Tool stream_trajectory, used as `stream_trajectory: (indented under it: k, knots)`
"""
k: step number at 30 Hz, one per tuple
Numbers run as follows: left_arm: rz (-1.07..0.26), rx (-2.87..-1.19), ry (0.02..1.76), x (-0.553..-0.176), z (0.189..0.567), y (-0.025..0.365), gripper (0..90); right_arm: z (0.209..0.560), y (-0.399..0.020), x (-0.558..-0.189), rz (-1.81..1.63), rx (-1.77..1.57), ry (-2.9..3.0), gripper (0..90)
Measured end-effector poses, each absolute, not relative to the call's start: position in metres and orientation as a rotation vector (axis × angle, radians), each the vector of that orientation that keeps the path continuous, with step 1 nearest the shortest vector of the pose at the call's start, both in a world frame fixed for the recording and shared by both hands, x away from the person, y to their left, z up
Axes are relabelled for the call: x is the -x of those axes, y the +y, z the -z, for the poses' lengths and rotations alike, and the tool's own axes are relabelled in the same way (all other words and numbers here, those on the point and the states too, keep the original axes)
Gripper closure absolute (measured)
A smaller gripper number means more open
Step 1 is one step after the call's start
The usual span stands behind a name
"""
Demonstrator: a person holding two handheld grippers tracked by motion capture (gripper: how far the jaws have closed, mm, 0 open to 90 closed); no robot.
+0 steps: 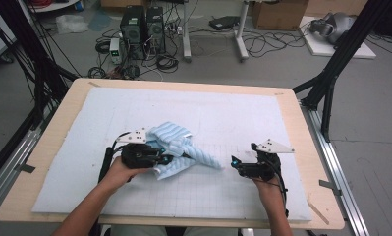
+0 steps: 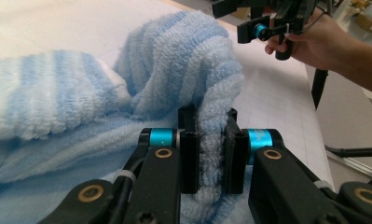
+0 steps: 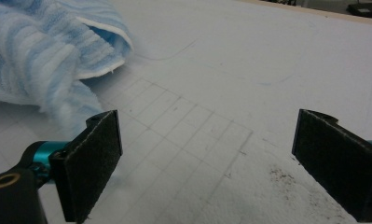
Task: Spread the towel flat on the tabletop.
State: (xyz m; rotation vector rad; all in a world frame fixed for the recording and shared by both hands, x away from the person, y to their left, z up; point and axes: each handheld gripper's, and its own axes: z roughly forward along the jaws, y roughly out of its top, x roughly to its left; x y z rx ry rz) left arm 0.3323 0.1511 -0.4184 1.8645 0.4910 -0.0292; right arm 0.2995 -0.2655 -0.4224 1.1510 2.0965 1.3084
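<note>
A crumpled blue-and-white striped towel (image 1: 180, 147) lies near the middle of the pale blue mat (image 1: 233, 113). My left gripper (image 1: 168, 158) sits at the towel's near left side, shut on a fold of the towel (image 2: 211, 140) that stands pinched between its pads. The rest of the towel (image 2: 58, 102) bunches up ahead of it. My right gripper (image 1: 234, 162) rests on the mat to the right of the towel, apart from it. Its jaws stand wide open over the bare grid-marked mat (image 3: 197, 135), with the towel's edge (image 3: 48, 60) off to the upper left.
The mat covers a wooden table (image 1: 309, 147) with bare wood along its rim. A dark smudge (image 3: 286, 179) marks the mat near the right gripper. Beyond the table are computer towers (image 1: 142, 27), cables and black stand legs (image 1: 331, 73) on the floor.
</note>
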Motion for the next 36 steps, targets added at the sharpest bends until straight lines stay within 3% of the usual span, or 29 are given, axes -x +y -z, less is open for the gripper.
stream_trajectory:
  k: [5, 8, 12, 16, 22, 23, 25, 29, 36]
  knots:
    - [-0.024, -1.850, 0.582, -0.337, 0.422, 0.167, 73.7, 0.420, -0.256, -0.300, -1.313, -1.116, 2.117, 7.4]
    - [-0.163, -1.838, 0.734, -0.340, 0.425, 0.173, 47.0, 0.422, -0.251, -0.301, -1.290, -1.090, 2.139, 7.4]
    - [-0.294, -1.793, 0.859, -0.344, 0.427, 0.189, 34.7, 0.422, -0.248, -0.303, -1.286, -1.093, 2.140, 7.4]
    - [-0.407, -1.730, 0.915, -0.346, 0.422, 0.204, 34.2, 0.421, -0.239, -0.303, -1.303, -1.083, 2.147, 7.4]
    - [-0.414, -1.711, 0.943, -0.348, 0.424, 0.218, 34.7, 0.419, -0.204, -0.312, -1.304, -0.994, 2.241, 7.6]
    - [-0.418, -1.711, 0.944, -0.348, 0.423, 0.219, 34.7, 0.419, -0.198, -0.316, -1.279, -0.982, 2.262, 11.6]
    - [-0.418, -1.705, 0.941, -0.348, 0.423, 0.221, 35.2, 0.419, -0.187, -0.326, -1.287, -0.950, 2.314, 31.5]
    - [-0.414, -1.718, 0.956, -0.350, 0.425, 0.224, 35.6, 0.418, -0.159, -0.346, -1.279, -0.862, 2.366, 36.1]
    - [-0.440, -1.718, 0.973, -0.349, 0.425, 0.229, 34.7, 0.424, -0.125, -0.372, -1.139, -0.797, 2.383, 34.8]
